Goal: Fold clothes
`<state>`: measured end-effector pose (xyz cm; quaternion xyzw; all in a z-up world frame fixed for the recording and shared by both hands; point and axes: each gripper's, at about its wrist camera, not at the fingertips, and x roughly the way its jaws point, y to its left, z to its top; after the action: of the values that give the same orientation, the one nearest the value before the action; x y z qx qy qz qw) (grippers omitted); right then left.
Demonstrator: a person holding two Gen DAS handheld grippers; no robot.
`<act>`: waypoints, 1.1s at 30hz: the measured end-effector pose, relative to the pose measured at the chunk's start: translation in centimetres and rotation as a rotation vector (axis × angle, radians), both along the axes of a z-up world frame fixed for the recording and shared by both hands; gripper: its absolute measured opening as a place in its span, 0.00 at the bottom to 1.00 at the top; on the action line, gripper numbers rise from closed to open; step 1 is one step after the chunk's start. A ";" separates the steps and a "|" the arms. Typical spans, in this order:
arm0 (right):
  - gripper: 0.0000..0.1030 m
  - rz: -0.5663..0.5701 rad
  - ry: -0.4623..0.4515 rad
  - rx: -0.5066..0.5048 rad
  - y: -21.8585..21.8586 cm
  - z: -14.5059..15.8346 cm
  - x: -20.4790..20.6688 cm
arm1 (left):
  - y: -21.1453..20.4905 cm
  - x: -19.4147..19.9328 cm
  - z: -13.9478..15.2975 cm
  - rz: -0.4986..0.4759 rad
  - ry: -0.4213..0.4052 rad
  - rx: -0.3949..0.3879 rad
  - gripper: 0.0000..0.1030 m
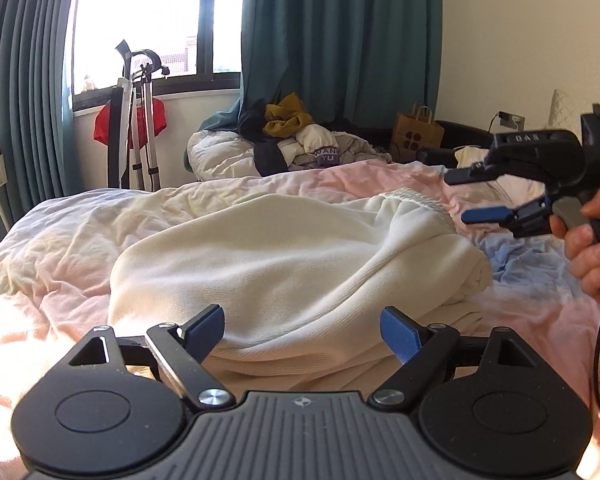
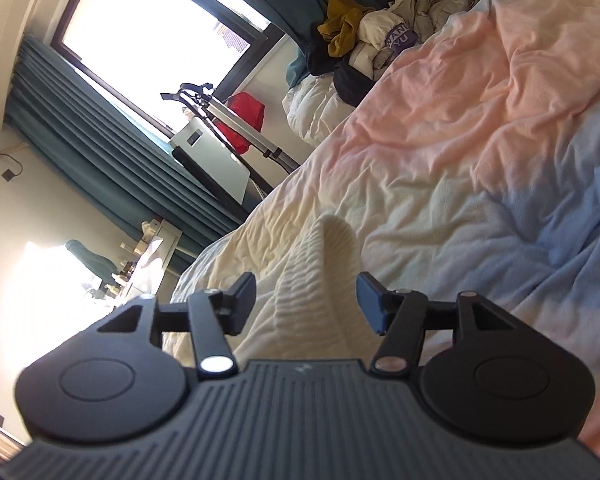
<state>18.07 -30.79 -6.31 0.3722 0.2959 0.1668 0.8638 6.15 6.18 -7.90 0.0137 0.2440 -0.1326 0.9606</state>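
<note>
A cream knit garment (image 1: pixel 284 256) lies bunched and partly folded on the bed. My left gripper (image 1: pixel 302 332) is open, its blue pads at the garment's near edge, holding nothing. My right gripper (image 1: pixel 460 196) shows at the right of the left wrist view, open, above the garment's ribbed end. In the right wrist view the right gripper (image 2: pixel 306 304) is open and tilted, with the garment's ribbed fabric (image 2: pixel 316 280) rising between the fingers, not clamped.
The bed is covered by a crumpled pink, cream and blue duvet (image 1: pixel 532 292). A pile of clothes (image 1: pixel 300 140) sits on a white comforter at the far end. A folded metal frame (image 1: pixel 134 120), a paper bag (image 1: pixel 416 132) and teal curtains stand beyond.
</note>
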 end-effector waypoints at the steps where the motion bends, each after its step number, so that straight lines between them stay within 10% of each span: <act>1: 0.59 0.006 0.018 -0.015 0.5 -0.2 -0.6 | 0.8 0.1 0.2 0.028 0.008 -0.035 0.84; 5: 0.60 0.011 0.101 -0.103 2.2 -2.0 -1.2 | 4.6 0.9 0.8 0.174 0.042 -0.190 0.86; 9: 0.85 -0.011 0.146 -0.063 2.0 -3.9 -1.3 | 8.6 2.1 0.5 0.313 0.117 -0.363 0.92; 16: 0.83 0.062 0.183 0.035 2.6 -5.4 -0.9 | 13.5 4.0 -2.4 0.405 0.318 -0.634 0.96; 23: 0.96 0.101 0.249 0.006 4.1 -7.8 0.7 | 12.0 5.1 -3.6 0.335 0.368 -0.567 0.97; 33: 0.99 0.211 0.079 0.103 4.4 -4.5 0.4 | 12.8 5.5 -4.3 0.341 0.395 -0.636 0.96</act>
<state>18.51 -26.37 -10.85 0.3893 0.3582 0.2568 0.8088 11.64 18.96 -12.19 -0.3502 0.3694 -0.0404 0.8598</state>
